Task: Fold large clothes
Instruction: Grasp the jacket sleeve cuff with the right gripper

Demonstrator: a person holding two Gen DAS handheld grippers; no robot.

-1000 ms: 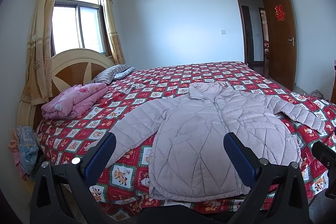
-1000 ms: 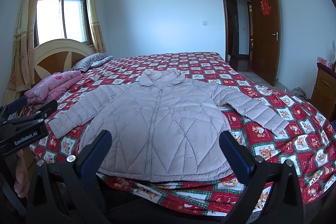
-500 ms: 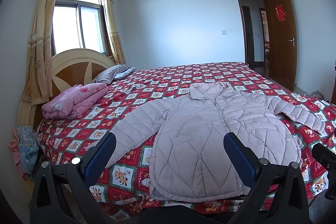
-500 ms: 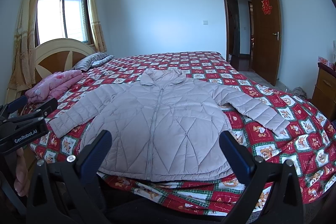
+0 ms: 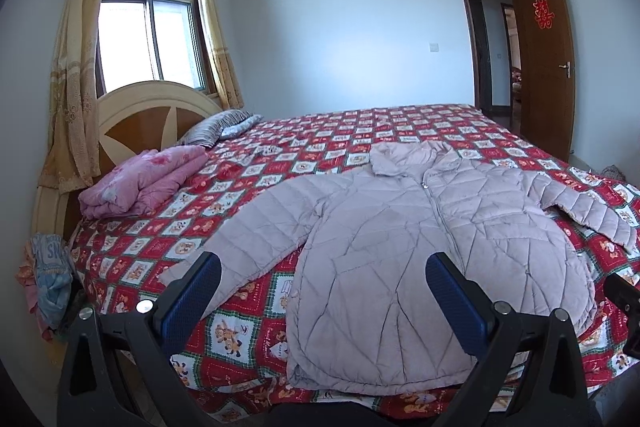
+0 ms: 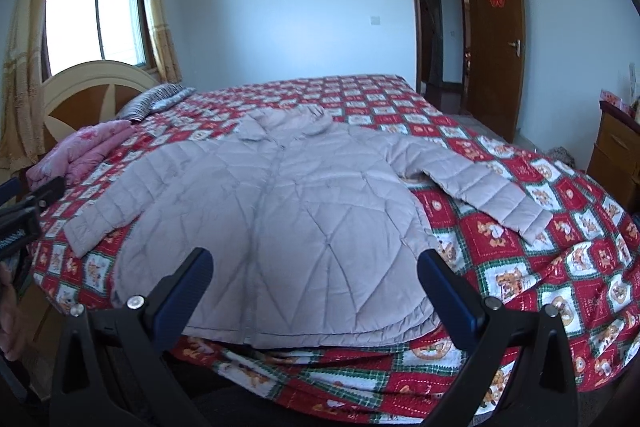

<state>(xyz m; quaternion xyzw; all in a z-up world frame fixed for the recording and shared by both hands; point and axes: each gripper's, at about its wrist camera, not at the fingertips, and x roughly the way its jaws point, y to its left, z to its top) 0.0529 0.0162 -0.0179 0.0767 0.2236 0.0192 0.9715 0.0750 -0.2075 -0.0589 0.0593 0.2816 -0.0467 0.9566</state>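
A pale lilac quilted jacket (image 5: 400, 235) lies flat and zipped on the bed, collar away from me, both sleeves spread out; it also shows in the right wrist view (image 6: 288, 211). My left gripper (image 5: 322, 301) is open and empty, held above the bed's near edge, in front of the left sleeve and hem. My right gripper (image 6: 314, 293) is open and empty, just before the jacket's hem. The left gripper's body shows at the left edge of the right wrist view (image 6: 24, 215).
The bed has a red checked cartoon cover (image 5: 360, 139). A folded pink quilt (image 5: 140, 183) and striped pillows (image 5: 218, 125) lie by the wooden headboard (image 5: 136, 115). Clothes hang at the bed's left corner (image 5: 48, 279). A wooden cabinet (image 6: 616, 151) stands right; a brown door (image 6: 496, 39) is open.
The right gripper has moved forward and closer to the jacket's hem. The left gripper has barely moved. Both stay open.
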